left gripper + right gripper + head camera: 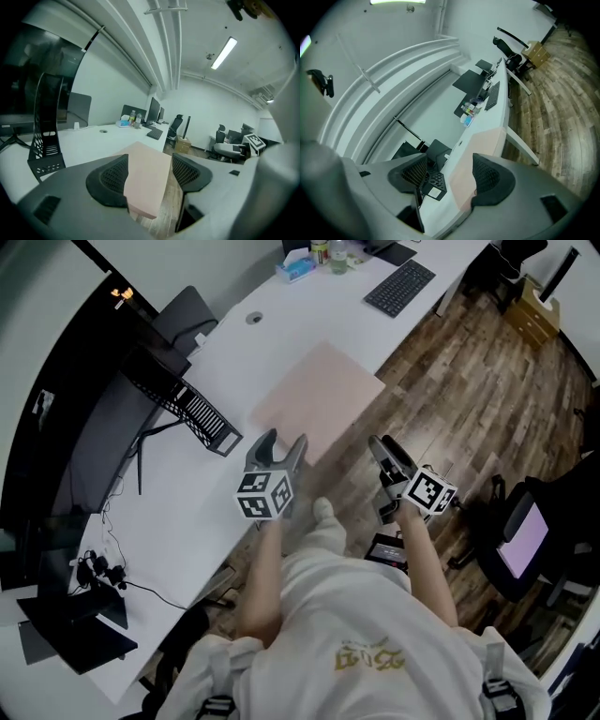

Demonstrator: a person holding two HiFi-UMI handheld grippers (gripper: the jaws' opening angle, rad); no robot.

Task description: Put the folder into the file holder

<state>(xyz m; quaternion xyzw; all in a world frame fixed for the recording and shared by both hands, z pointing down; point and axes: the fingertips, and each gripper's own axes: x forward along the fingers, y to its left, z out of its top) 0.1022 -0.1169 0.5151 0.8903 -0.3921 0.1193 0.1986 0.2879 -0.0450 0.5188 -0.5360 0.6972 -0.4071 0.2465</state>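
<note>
A pink folder (319, 397) lies flat on the white desk (187, 512), its near right side hanging over the desk edge. Left of it, a black mesh file holder (187, 404) stands by the dark monitor. My left gripper (283, 442) is open, its tips at the folder's near corner. In the left gripper view that gripper (150, 171) frames the folder (147, 173), with the pads off it and the file holder (47, 140) at far left. My right gripper (386, 448) is open and empty over the floor, right of the folder. In the right gripper view that gripper (450, 173) looks at folder (480, 150) and holder (433, 180).
A keyboard (400, 287), bottles and a tissue box (298, 266) sit at the desk's far end. A dark monitor (84, 427) lines the left side, with cables (103, 573) nearer. An office chair (520, 540) and cardboard boxes (534, 310) stand on the wooden floor (469, 390).
</note>
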